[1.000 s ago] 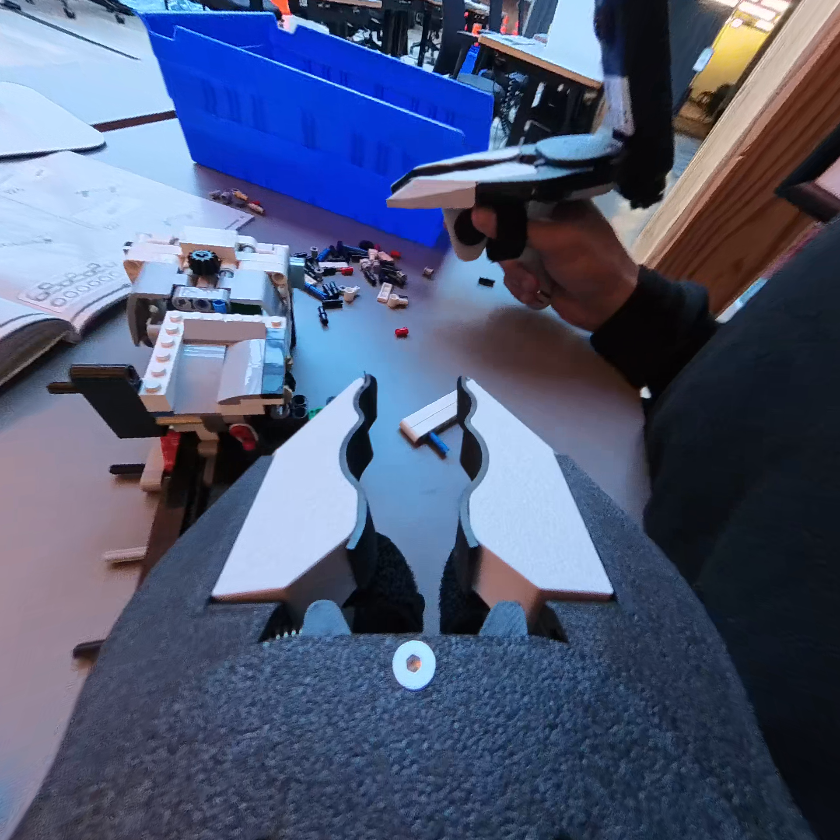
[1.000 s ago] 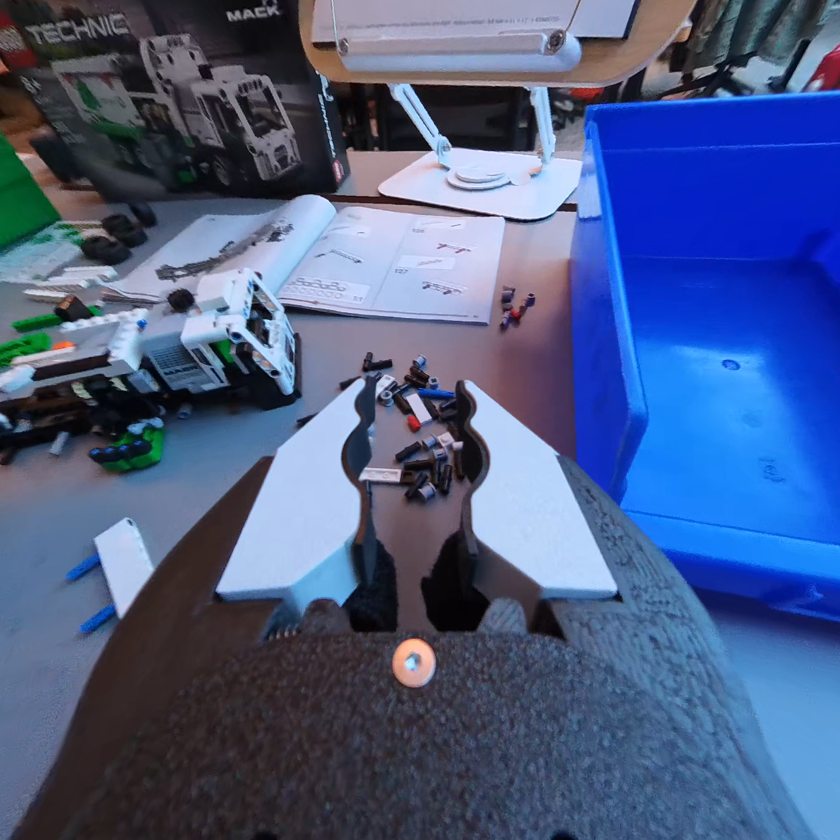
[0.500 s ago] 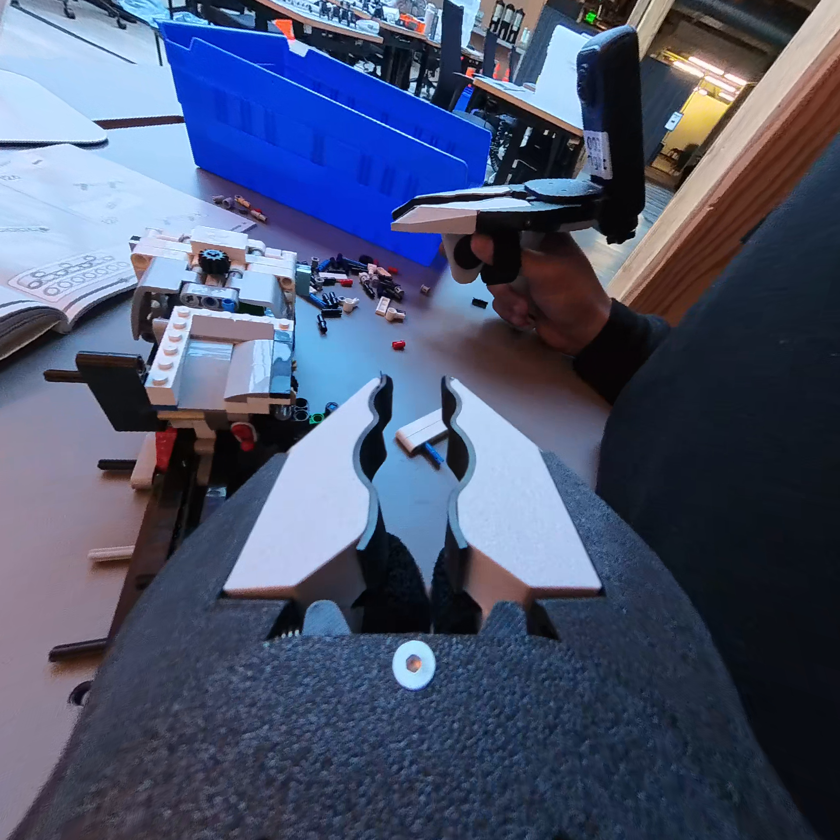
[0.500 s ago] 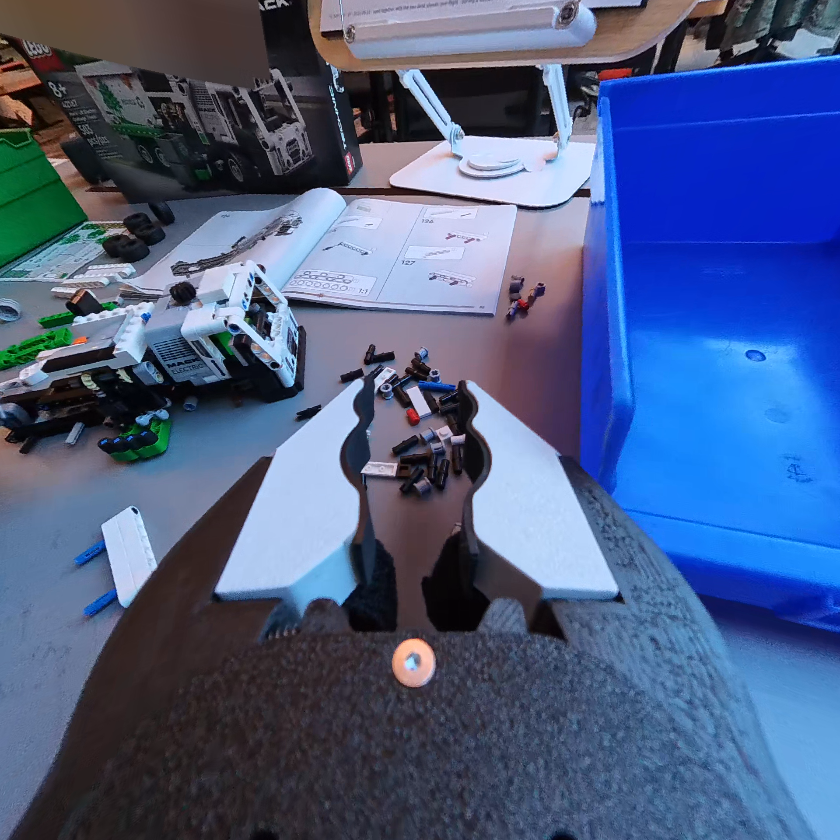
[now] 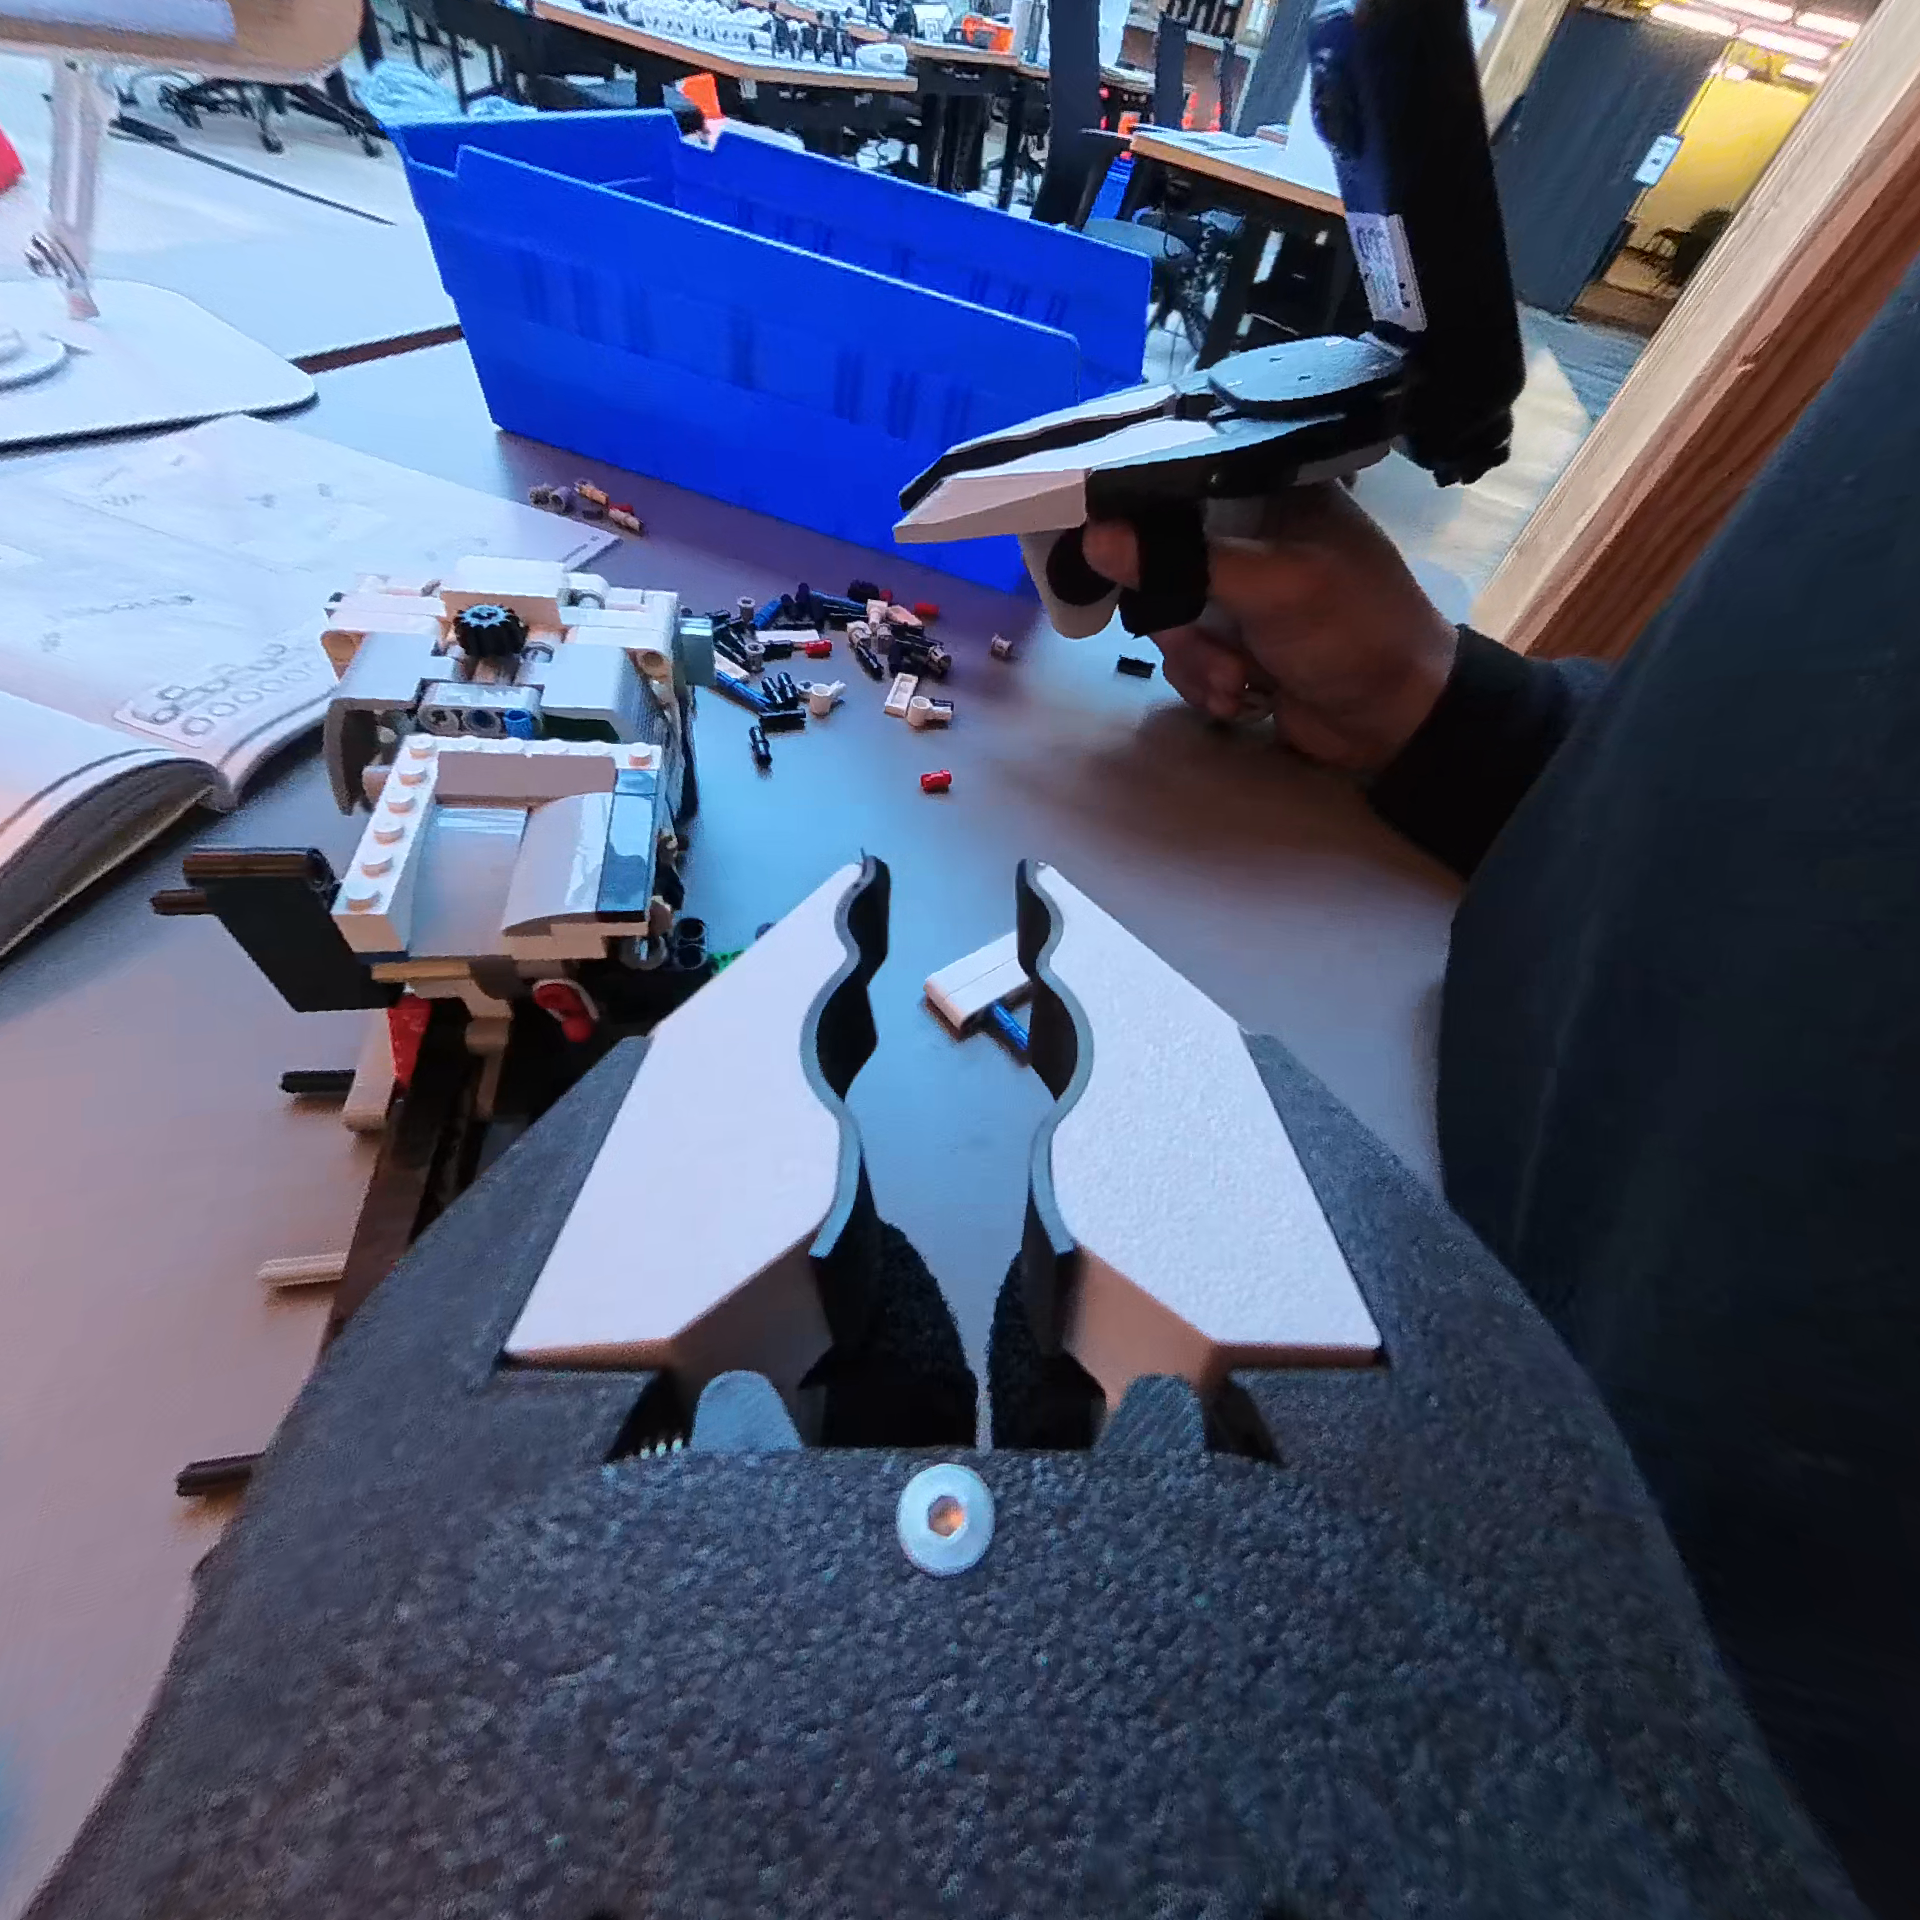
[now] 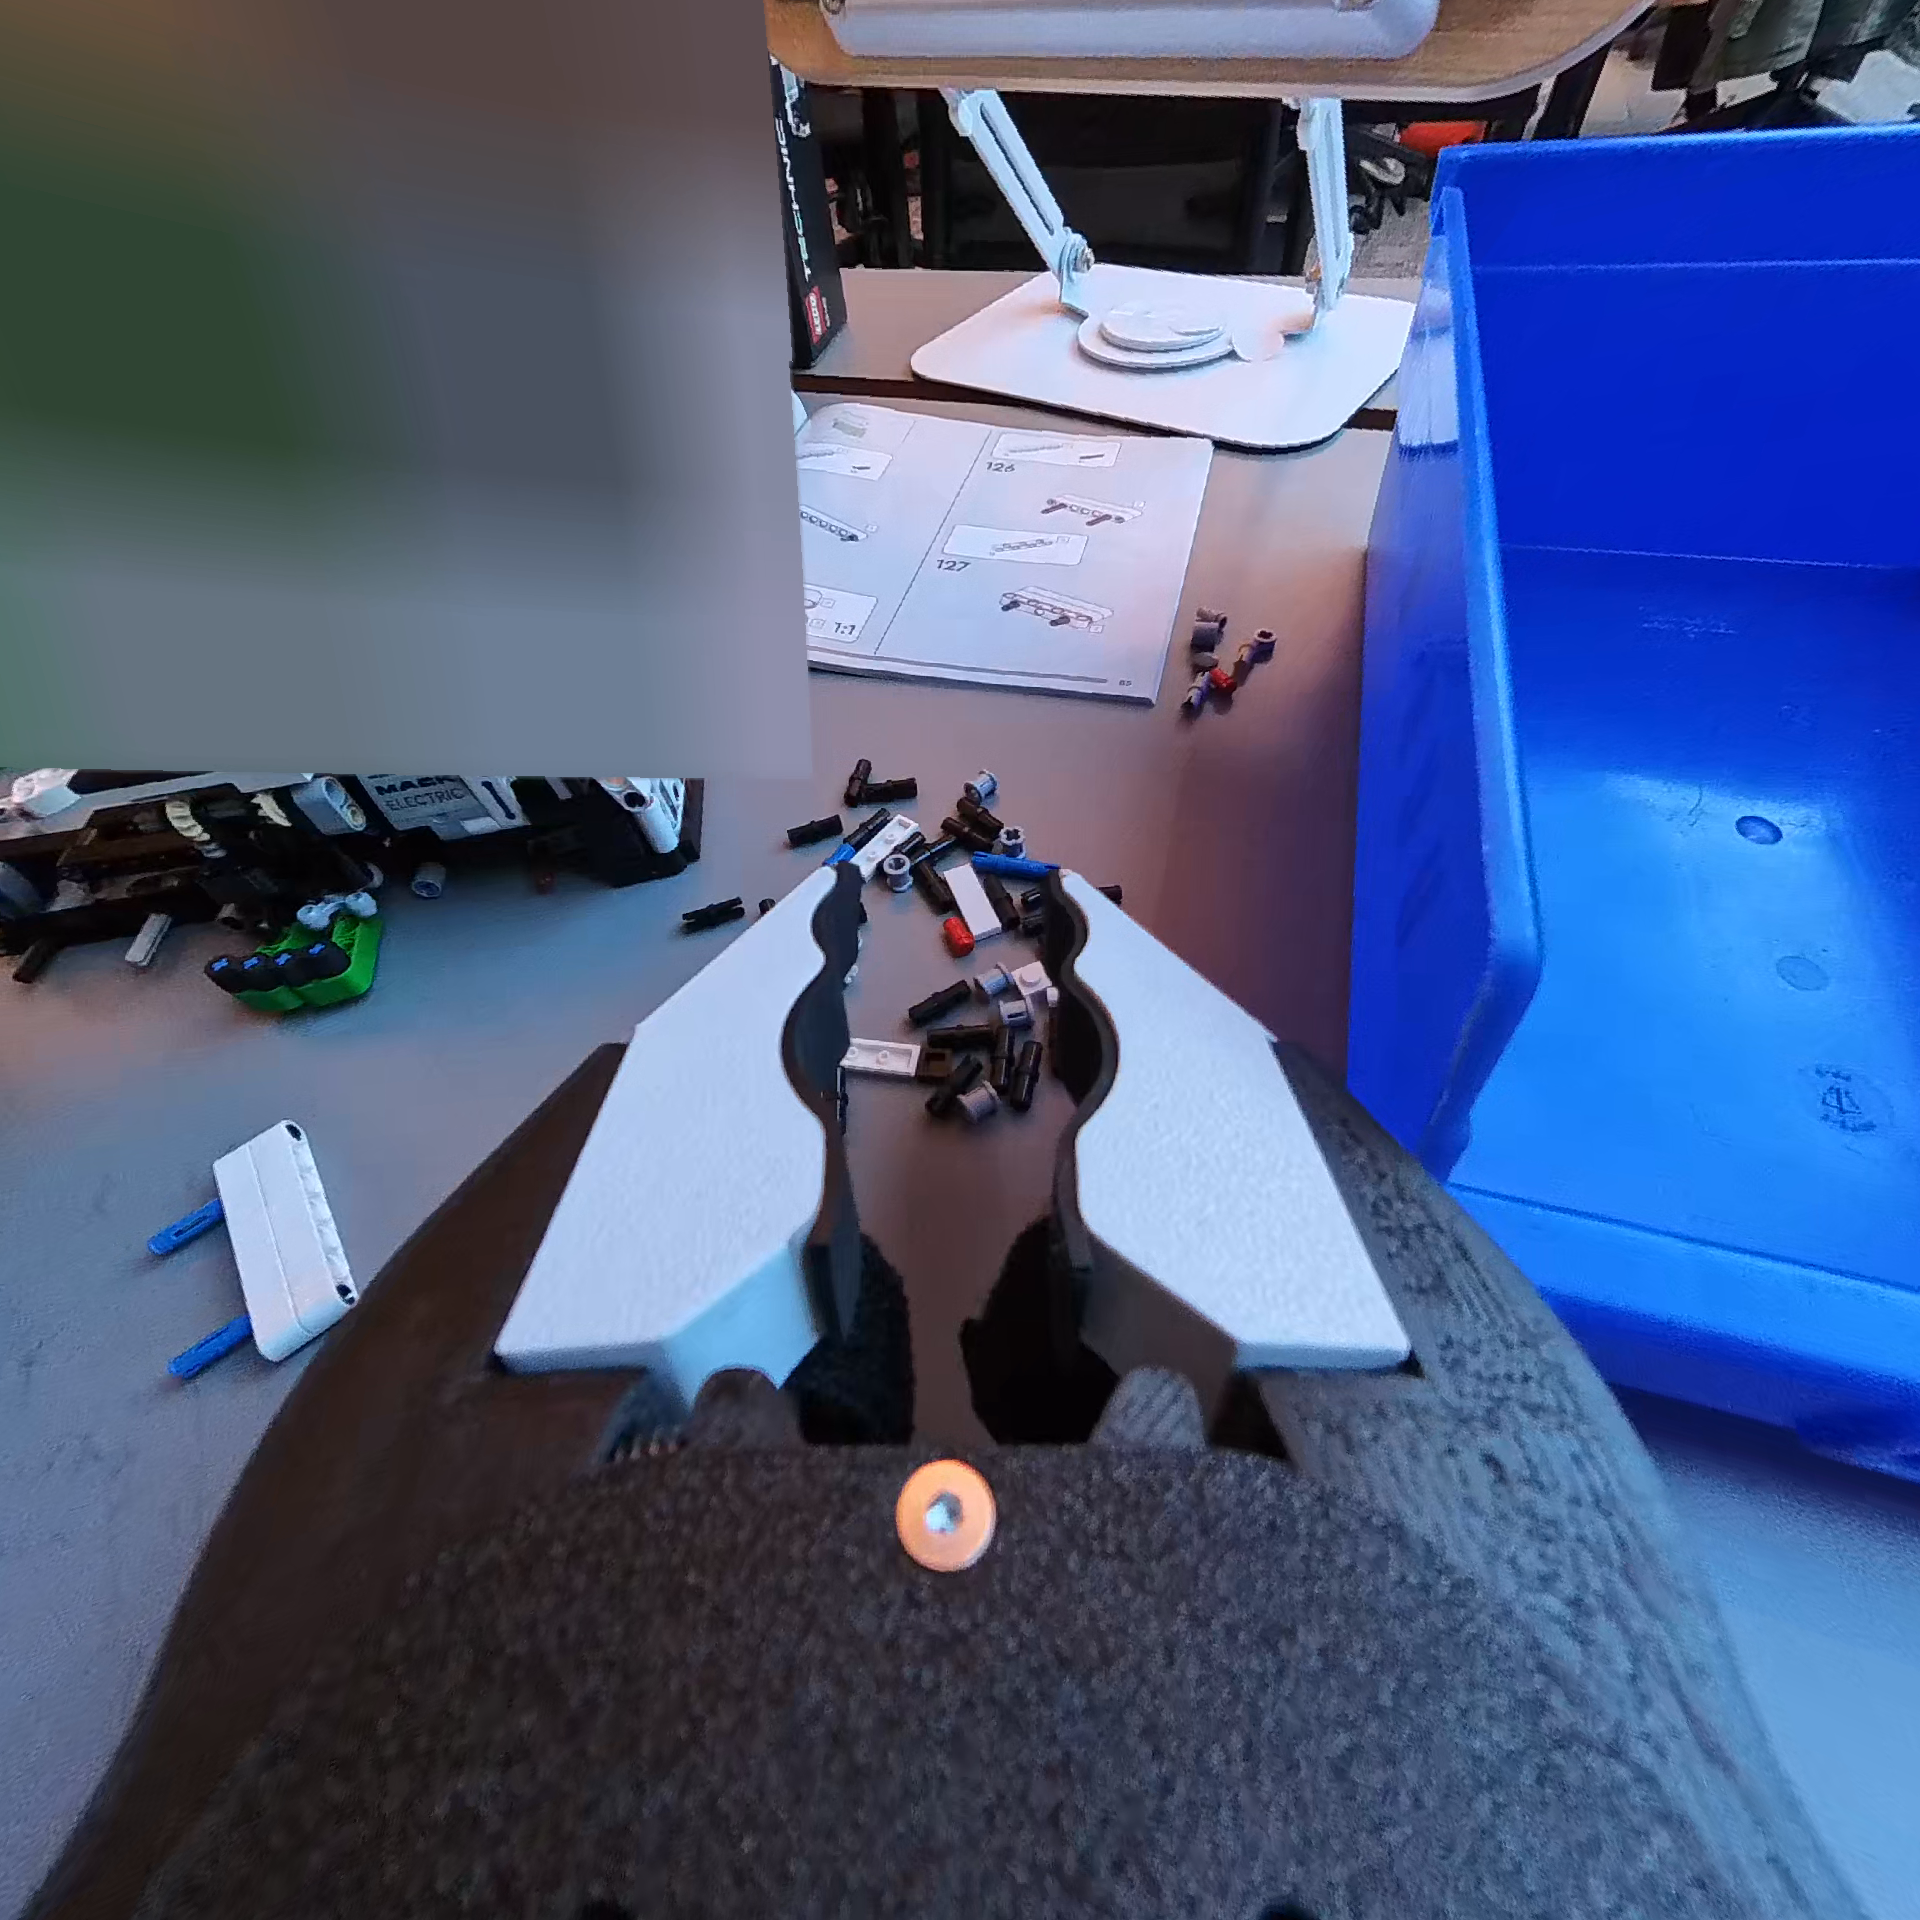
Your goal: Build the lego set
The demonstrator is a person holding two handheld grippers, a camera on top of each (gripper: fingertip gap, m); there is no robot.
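A half-built white and grey lego truck (image 5: 499, 800) stands on the dark table, left of my left gripper (image 5: 948, 878), which is open and empty. A white panel with blue pins (image 5: 977, 992) lies just beyond its right finger; it also shows in the right wrist view (image 6: 281, 1236). My right gripper (image 6: 948, 888) is open and empty, hovering over a scatter of small black, grey, red and white pieces (image 6: 977, 997). In the left wrist view the right gripper (image 5: 1143, 457) is held by a hand above the same scatter (image 5: 831, 655). The truck's lower part (image 6: 343, 831) lies left.
A big blue bin (image 6: 1662, 779) stands right of the pieces; it also shows in the left wrist view (image 5: 769, 332). An open instruction booklet (image 6: 1008, 551) lies behind them. A white stand base (image 6: 1164, 353) is farther back. A green piece with black pins (image 6: 301, 966) lies left. Tip to tip, the grippers are about 20 cm apart.
My right gripper has moved forward and lower over the loose pieces. My left gripper narrowed half a second ago and has opened again, shifting slightly left of the white panel.
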